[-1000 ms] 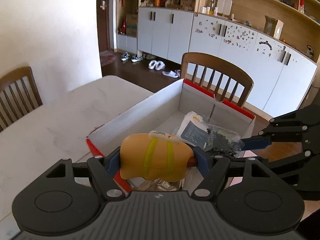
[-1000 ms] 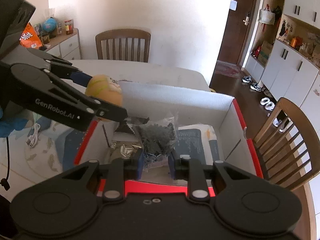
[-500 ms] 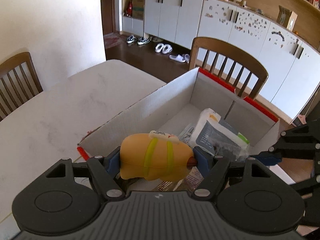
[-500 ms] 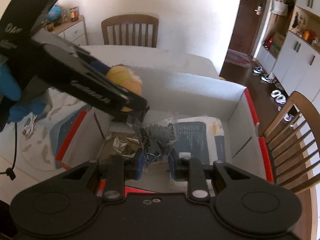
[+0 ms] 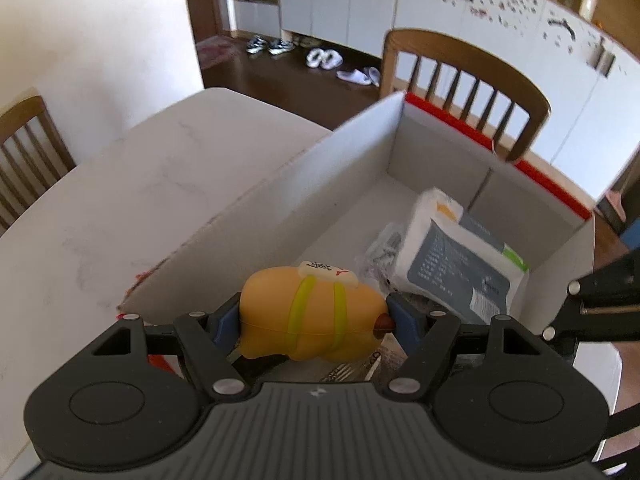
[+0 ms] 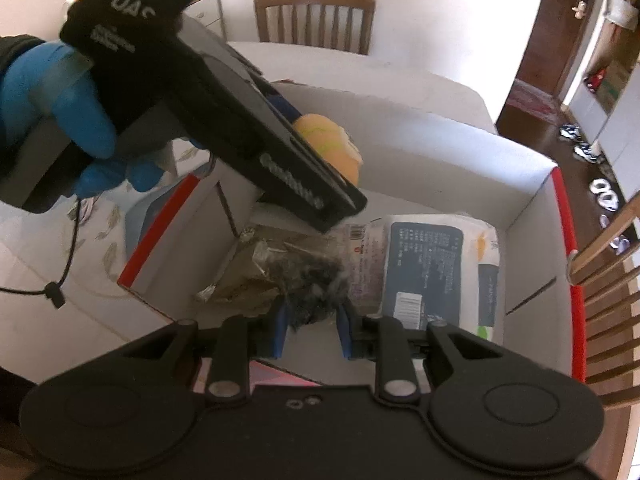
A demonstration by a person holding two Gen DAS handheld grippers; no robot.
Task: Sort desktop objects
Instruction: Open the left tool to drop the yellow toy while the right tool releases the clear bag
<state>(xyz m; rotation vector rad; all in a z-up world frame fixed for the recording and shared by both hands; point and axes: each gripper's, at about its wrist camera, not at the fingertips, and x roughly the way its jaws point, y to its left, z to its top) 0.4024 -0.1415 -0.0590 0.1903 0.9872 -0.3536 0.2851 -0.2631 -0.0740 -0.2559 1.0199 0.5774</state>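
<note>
My left gripper (image 5: 313, 320) is shut on a yellow hot-dog-shaped toy (image 5: 310, 314) with green stripes and holds it above the near end of a white cardboard box with red rims (image 5: 288, 208). In the right wrist view the toy (image 6: 328, 148) shows behind the left gripper's black body. My right gripper (image 6: 311, 322) is shut on a clear bag of dark small parts (image 6: 310, 284), held low inside the box (image 6: 532, 208). A white and grey packet (image 6: 436, 268) and a foil wrapper (image 6: 240, 280) lie on the box floor.
The box stands on a white marble table (image 5: 120, 216). Wooden chairs stand past the box (image 5: 464, 80), at the left edge (image 5: 28, 152) and at the table's far end (image 6: 316, 16). A blue-gloved hand (image 6: 72, 112) holds the left gripper. White cabinets line the room behind.
Both grippers have moved forward and down into the box. The left gripper with the toy is farther over the box; the bag of dark parts now sits lower, near the box floor.
</note>
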